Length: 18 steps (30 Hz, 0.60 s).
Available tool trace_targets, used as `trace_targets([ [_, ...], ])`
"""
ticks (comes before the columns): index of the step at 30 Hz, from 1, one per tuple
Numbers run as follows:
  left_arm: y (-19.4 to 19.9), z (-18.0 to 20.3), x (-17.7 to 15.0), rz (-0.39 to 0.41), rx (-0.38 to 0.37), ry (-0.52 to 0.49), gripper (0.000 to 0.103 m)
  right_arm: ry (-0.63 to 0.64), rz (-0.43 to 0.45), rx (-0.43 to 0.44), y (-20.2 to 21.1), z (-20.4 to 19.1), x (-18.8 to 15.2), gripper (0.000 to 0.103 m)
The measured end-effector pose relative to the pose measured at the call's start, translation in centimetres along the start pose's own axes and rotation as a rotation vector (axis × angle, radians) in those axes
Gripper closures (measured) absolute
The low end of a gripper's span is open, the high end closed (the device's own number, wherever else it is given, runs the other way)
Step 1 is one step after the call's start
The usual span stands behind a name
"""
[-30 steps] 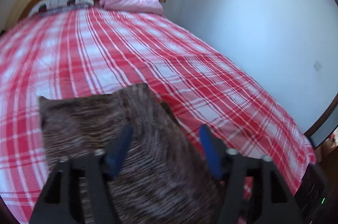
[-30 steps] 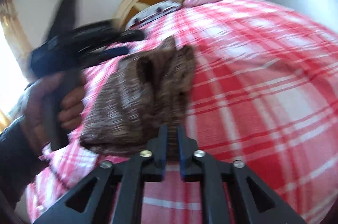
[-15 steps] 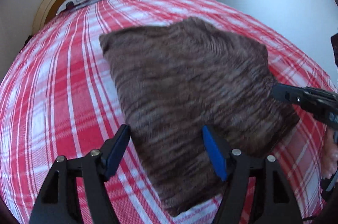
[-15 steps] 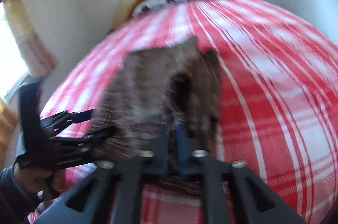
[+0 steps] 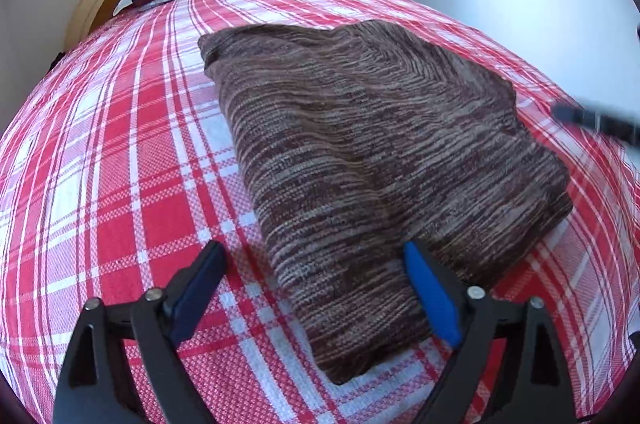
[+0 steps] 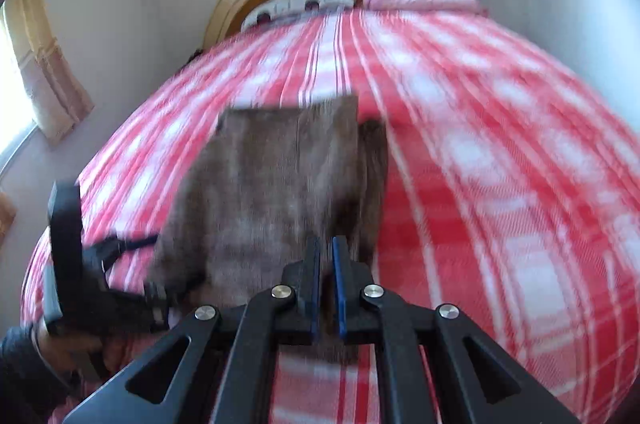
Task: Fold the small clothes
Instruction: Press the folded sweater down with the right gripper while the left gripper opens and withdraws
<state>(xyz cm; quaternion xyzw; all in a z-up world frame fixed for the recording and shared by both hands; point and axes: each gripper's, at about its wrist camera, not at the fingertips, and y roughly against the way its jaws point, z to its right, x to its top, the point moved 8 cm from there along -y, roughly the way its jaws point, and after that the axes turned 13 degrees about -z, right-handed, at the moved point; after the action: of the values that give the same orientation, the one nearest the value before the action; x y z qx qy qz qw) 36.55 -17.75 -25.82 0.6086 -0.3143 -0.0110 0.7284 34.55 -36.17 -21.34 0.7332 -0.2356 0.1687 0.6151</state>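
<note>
Half done at a guess, judging by the doubled layers. Working on the bed, over its red plaid sheet, close to the foot edge and nearer the right side than the left. Dealing with the knitted garment, lying there as a flat brown slab, running from the foot edge up toward the headboard, near corner pointing at the foot edge.

Hovering the left gripper above that near corner, jaws spread wide and holding nothing, one blue finger over bare sheet, the other over the knit. Holding the right gripper at the garment's right-hand edge, jaws narrowed to a slit with brown showing in it. Pinching fabric or not: impossible to tell through the blur.

Probably settling the last fold, and so:
- lowering slowly rather than dropping;
- laying edge onto edge before letting go;
- drawing lightly outward toward the right edge of the bed to take out slack;
- pressing the thick folded side flat with the free left gripper.

Going gently with a soft knit, likely stretching or springing open under a hard tug.
</note>
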Motion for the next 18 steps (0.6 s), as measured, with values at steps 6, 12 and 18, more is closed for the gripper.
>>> trace_targets([
  [6,-0.4,-0.5,-0.5,-0.013,0.023,0.009,0.0,0.072,-0.009,0.069,-2.7,-2.6,4.4,0.097],
  [12,-0.3,-0.6,-0.7,-0.014,0.023,0.013,0.0,0.053,-0.164,-0.013,-7.8,-0.6,3.0,0.097],
  [18,-0.3,-0.4,-0.8,-0.016,0.017,0.011,0.0,0.05,-0.151,-0.003,-7.7,0.5,1.6,0.097],
])
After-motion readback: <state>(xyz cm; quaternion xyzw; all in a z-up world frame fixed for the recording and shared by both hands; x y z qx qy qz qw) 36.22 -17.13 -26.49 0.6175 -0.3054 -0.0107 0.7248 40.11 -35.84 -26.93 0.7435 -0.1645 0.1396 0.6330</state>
